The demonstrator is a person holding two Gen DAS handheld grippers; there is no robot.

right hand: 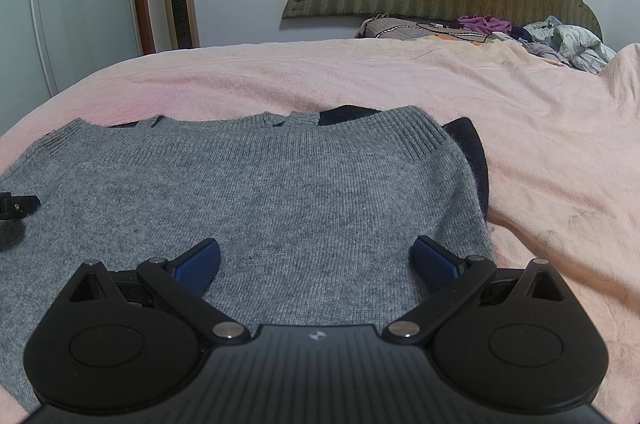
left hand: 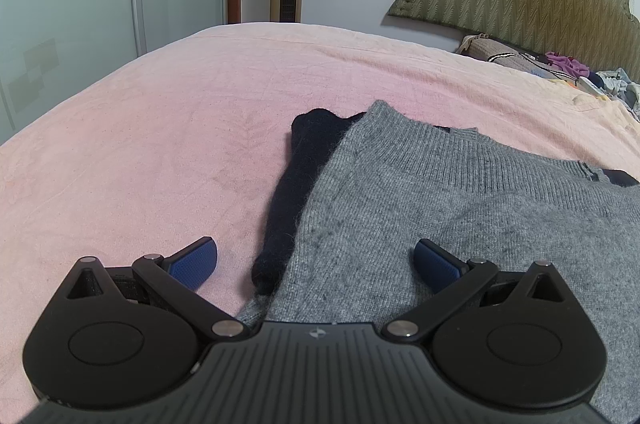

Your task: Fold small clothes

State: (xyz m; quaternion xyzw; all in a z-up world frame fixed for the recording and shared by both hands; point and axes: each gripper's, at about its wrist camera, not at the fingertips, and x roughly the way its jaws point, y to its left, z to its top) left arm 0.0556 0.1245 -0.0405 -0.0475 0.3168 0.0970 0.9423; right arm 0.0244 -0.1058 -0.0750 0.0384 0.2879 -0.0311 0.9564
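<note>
The grey knit sweater (right hand: 256,191) lies crosswise just ahead of both tongs. The left gripper (left hand: 316,264) straddles its left edge, the right gripper (right hand: 316,262) sits over its right half; both are spread and hold nothing.

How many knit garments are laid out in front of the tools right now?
2. A gray sweater lies flat on the pink bedspread; a black knit lies under it, showing past both side edges. More may be hidden beneath.
</note>
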